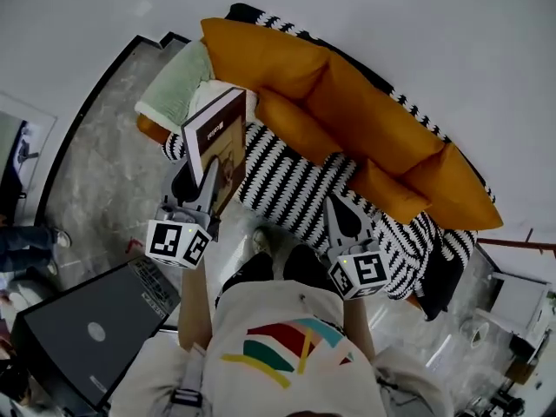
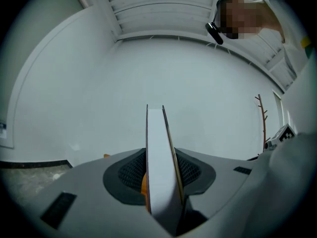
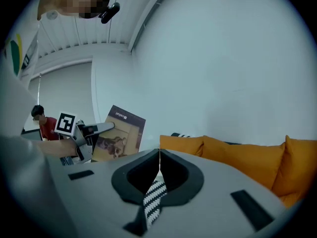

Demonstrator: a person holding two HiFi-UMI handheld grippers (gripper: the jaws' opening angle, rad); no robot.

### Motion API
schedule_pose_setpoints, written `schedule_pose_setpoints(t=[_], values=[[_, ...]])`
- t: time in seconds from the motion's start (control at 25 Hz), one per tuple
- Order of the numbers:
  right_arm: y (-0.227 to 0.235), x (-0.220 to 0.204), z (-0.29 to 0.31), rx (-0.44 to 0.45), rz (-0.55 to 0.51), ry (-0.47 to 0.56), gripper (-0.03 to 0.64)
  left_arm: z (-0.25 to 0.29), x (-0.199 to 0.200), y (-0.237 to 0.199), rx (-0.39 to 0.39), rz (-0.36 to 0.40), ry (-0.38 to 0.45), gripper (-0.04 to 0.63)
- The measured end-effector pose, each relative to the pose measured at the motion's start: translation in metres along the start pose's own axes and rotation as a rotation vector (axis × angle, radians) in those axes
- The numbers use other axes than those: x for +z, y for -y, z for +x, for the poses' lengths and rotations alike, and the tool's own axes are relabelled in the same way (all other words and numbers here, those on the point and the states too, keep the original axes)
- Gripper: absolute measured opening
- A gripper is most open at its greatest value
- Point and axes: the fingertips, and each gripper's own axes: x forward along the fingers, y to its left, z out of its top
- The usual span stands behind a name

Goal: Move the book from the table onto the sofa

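Observation:
A brown-covered book (image 1: 222, 134) stands upright in the air in front of the sofa's left end, with my left gripper (image 1: 208, 170) shut on its lower edge. In the left gripper view the book's white page edge (image 2: 161, 162) fills the gap between the jaws of the left gripper (image 2: 161, 155). The sofa (image 1: 365, 111) has orange cushions and a black-and-white striped throw (image 1: 287, 181) over its seat. My right gripper (image 1: 335, 201) hangs above the striped seat, its jaws together and holding nothing. The right gripper view shows the right gripper (image 3: 159, 155) shut, with the book (image 3: 121, 133) to its left.
A pale green pillow (image 1: 178, 81) lies at the sofa's left end. A dark case (image 1: 87, 328) sits at the lower left near my legs. A person in red (image 3: 42, 123) stands far off. A coat stand (image 2: 262, 125) rises by the white wall.

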Motion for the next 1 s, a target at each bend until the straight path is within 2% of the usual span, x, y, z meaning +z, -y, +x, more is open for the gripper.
schedule_pose_setpoints(t=[0.16,0.32,0.52,0.64,0.72,0.8,0.92,1.0], values=[[-0.003,-0.012,0.043,0.057,-0.001,-0.094,0.015,0.015,-0.022,-0.042,0.033,-0.093,-0.059,0.155],[0.009,-0.014,0.095,0.101,-0.006,-0.136,0.015,0.042,-0.044,-0.066,0.06,-0.134,-0.093,0.155],[0.026,-0.018,0.159,0.18,-0.001,-0.19,0.015,0.078,-0.11,-0.077,0.049,-0.184,-0.251,0.155],[0.032,-0.023,0.196,0.222,-0.034,-0.243,0.015,0.098,-0.137,-0.096,0.06,-0.232,-0.279,0.155],[0.037,-0.032,0.216,0.227,-0.047,-0.276,0.015,0.114,-0.156,-0.112,0.044,-0.263,-0.292,0.155],[0.041,-0.047,0.227,0.227,-0.045,-0.311,0.015,0.13,-0.185,-0.125,-0.005,-0.284,-0.326,0.155],[0.047,-0.091,0.242,0.223,-0.043,-0.377,0.015,0.152,-0.254,-0.144,-0.081,-0.32,-0.394,0.155],[0.047,-0.129,0.257,0.225,-0.047,-0.418,0.015,0.168,-0.301,-0.165,-0.1,-0.325,-0.422,0.155]])
